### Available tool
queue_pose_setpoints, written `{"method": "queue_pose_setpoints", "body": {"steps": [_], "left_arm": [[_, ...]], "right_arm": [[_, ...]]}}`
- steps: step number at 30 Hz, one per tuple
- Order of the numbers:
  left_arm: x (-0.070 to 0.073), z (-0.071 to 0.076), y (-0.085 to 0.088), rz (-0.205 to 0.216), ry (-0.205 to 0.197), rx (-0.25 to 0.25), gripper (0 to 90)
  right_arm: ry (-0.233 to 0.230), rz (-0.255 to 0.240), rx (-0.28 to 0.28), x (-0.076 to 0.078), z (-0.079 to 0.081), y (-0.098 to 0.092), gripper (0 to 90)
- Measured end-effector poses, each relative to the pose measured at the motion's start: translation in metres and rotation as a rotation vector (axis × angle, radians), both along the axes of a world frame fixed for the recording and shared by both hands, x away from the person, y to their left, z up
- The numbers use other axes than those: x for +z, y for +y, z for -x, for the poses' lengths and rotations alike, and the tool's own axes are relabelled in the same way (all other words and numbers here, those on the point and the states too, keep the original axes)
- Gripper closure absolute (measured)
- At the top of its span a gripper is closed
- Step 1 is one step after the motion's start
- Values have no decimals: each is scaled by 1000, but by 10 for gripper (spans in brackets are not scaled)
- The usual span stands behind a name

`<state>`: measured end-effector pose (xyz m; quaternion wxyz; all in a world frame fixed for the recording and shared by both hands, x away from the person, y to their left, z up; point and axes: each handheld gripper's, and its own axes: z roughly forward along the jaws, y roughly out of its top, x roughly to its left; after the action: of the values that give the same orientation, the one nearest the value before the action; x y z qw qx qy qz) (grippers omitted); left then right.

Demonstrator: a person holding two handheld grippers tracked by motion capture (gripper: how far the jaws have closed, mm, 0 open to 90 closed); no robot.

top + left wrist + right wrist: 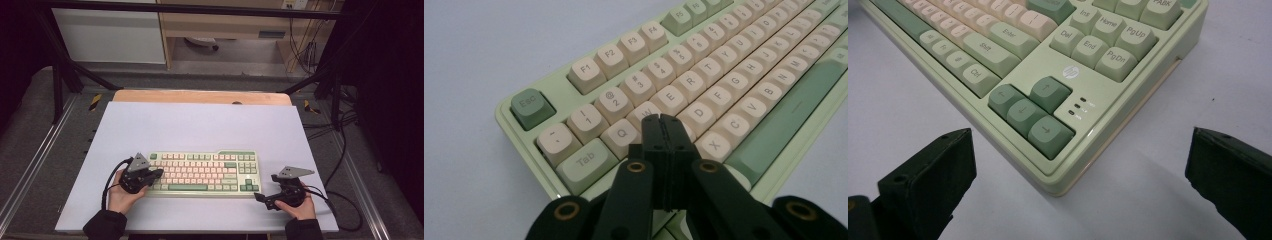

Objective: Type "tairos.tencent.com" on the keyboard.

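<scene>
Over the keyboard (704, 95), closed left tongs (660, 119) meet the keys.

white table (200, 125), wood edge at 12 o'clock, keyboard (205, 172) lying flat toward 6 o'clock

White mat (200, 125); wooden table (200, 96).

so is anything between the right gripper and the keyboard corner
Nothing visible. The right gripper is open, its fingers apart on either side of the keyboard corner, with only bare white table between.
</scene>
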<state>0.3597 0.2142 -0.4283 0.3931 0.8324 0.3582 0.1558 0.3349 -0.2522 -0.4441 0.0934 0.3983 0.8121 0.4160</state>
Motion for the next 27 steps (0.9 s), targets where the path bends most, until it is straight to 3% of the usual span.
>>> {"method": "queue_pose_setpoints", "body": {"steps": [10, 21, 27], "left_arm": [[-3, 0, -2, -12, 2, -2, 897], [4, 3, 2, 17, -13, 0, 897], [6, 5, 1, 22, -16, -8, 897]], "right_arm": [[-4, 6, 7, 0, 0, 0, 3], [-8, -8, 9, 2, 1, 1, 2], [-20, 9, 27, 9, 2, 10, 3]]}}
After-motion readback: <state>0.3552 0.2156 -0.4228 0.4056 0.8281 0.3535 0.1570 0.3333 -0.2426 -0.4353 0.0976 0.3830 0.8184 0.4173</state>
